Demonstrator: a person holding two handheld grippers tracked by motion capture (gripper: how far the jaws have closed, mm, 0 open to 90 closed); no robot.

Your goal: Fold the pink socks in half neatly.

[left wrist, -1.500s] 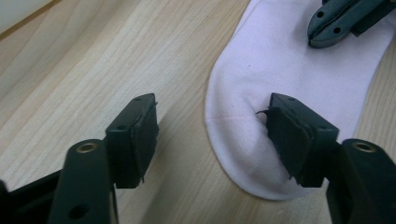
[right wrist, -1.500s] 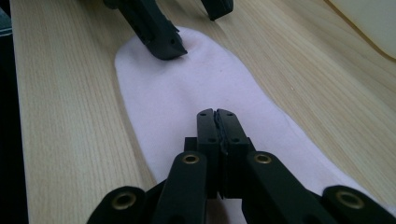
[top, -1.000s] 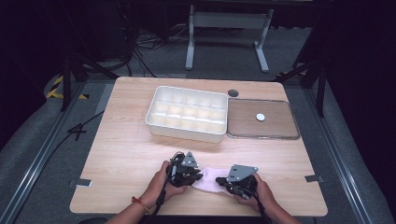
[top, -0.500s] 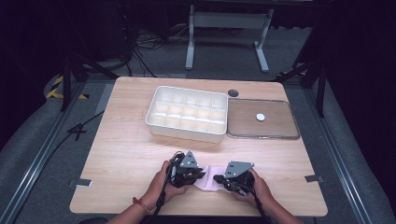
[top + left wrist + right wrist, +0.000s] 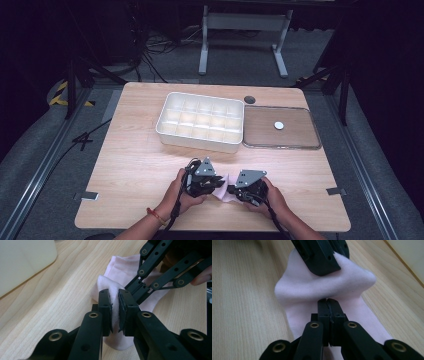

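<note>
Soft pale-pink sock [image 5: 117, 270] bunched on wood-grain table [image 5: 135, 165], left gripper [image 5: 114, 311] and right gripper [image 5: 328, 312] both pinching folds (knit puckered).

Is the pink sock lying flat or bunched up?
Bunched up: the pink sock humps between left gripper and right gripper, both pinching it.

From above, your two grippers cover most of the pink sock [image 5: 223, 186], leaving a sliver in sight. Your forearms run off the bottom edge there. The small white disc [image 5: 279, 125] on the clear lid [image 5: 300, 142] is too small to identify.
</note>
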